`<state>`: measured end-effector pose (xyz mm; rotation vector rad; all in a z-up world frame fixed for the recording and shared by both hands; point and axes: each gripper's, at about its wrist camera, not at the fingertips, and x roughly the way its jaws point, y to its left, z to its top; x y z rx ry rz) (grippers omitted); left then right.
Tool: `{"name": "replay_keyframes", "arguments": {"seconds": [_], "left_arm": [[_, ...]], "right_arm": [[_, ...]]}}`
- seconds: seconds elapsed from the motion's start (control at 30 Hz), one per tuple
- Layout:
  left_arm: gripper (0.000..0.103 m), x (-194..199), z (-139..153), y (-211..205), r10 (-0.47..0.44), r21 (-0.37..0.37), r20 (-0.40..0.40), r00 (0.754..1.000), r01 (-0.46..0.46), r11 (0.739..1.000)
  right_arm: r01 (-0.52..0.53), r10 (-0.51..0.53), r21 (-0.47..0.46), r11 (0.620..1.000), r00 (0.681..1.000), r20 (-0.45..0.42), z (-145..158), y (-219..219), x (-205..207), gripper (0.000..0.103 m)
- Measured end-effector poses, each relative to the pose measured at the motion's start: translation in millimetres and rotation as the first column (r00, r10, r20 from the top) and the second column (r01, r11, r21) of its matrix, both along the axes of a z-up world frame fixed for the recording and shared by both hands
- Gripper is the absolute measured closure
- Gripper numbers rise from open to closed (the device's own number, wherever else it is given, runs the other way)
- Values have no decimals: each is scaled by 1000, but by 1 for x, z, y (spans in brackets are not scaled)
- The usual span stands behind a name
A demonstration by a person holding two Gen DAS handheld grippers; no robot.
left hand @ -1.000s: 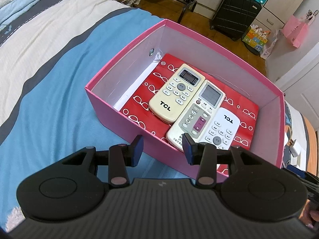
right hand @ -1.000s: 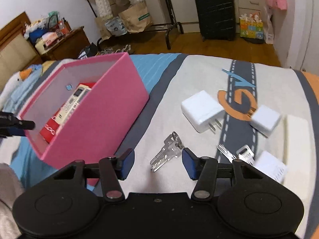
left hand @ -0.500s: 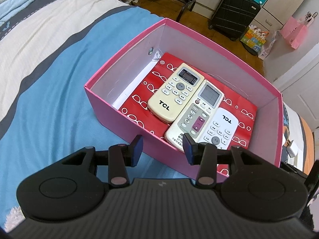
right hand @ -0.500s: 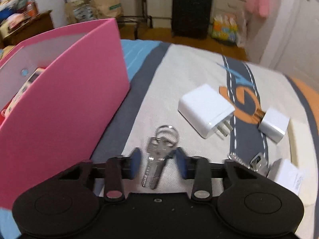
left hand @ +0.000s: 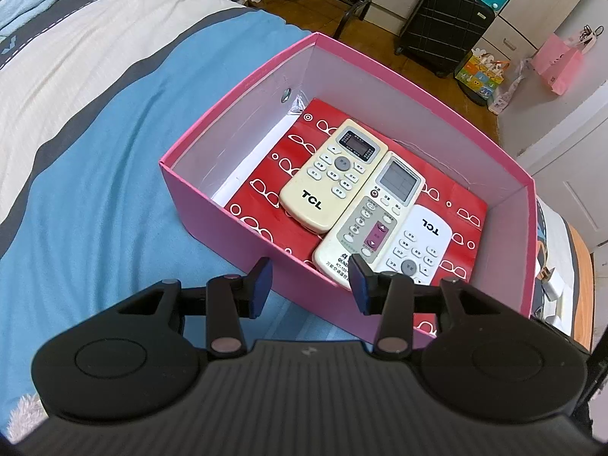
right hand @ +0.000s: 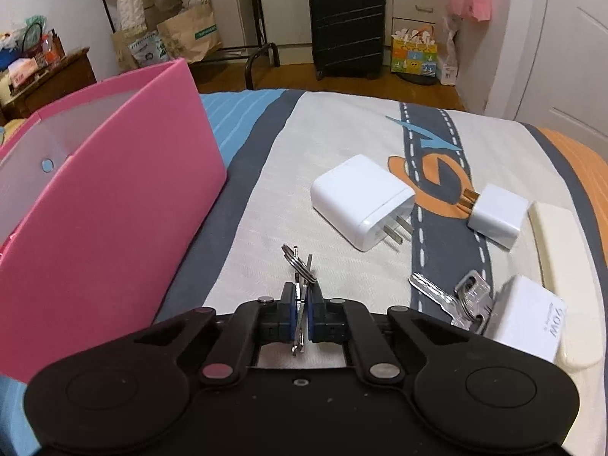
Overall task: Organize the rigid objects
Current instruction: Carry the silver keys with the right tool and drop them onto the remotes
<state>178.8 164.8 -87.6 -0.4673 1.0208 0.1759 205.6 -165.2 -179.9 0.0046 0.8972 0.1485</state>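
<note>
My right gripper [right hand: 301,313] is shut on a bunch of silver keys [right hand: 300,269], which stand on edge between its blue pads with the key ring sticking up in front. A pink box [right hand: 114,205] stands just to the left of them. In the left wrist view the same pink box [left hand: 212,205] holds three remote controls: a cream TCL one [left hand: 334,174], a longer grey-faced one [left hand: 374,214] and a white TCL one [left hand: 418,243], all on red patterned paper. My left gripper [left hand: 309,285] hovers over the box's near wall, jaws apart with nothing between them.
On the bedspread right of the keys lie a large white charger [right hand: 361,199], a small white charger [right hand: 497,214], a second set of keys [right hand: 452,296], a white adapter block [right hand: 528,315] and a cream bar [right hand: 562,266]. A black suitcase [right hand: 347,26] stands on the floor beyond.
The right gripper dropped toward the keys and its jaws went from wide apart to shut on them, tipping them onto their edge. The left gripper stayed over the box.
</note>
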Motion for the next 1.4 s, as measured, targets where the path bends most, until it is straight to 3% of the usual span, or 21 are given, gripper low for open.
{"name": "replay_keyframes", "arguments": {"seconds": [0.2, 0.37, 0.5, 0.6, 0.77, 0.87, 0.97, 1.17, 1.3, 1.4], "left_arm": [[61, 0, 0, 0, 1, -3, -1, 1000, -1, 1000], [61, -1, 0, 0, -2, 4, 2, 1000, 2, 1000], [62, -2, -1, -1, -6, 10, 5, 1000, 6, 1000], [65, -3, 2, -2, -9, -10, 9, 1000, 9, 1000], [67, -5, 3, -1, -5, -22, 14, 1000, 5, 1000], [67, -5, 3, 2, -5, -44, 15, 1000, 5, 999], [67, -5, 2, 6, -6, -63, 16, 1000, 7, 998], [67, -6, 2, 8, -14, -72, 23, 1000, 16, 997], [67, -6, 1, 11, -17, -84, 24, 1000, 19, 996], [67, -6, 1, 11, -20, -88, 24, 1000, 22, 996]], "right_arm": [[3, -5, 31, 1000, 998, 60, 23, -4, -12, 96], [-20, -3, 164, 986, 990, 140, 54, 2, -32, 96], [-154, 109, 168, 974, 962, 252, 91, 29, -45, 96], [-259, 200, 207, 944, 943, 266, 121, 50, -39, 96], [-336, 294, 368, 867, 941, 166, 142, 90, -13, 96], [-362, 366, 445, 819, 927, 80, 141, 121, 9, 96], [-343, 406, 497, 797, 914, -20, 130, 152, 31, 96], [-281, 417, 515, 810, 893, -169, 90, 193, 66, 96], [-249, 366, 434, 866, 907, -210, 63, 206, 75, 96], [-235, 352, 414, 879, 907, -232, 51, 210, 79, 96]]}}
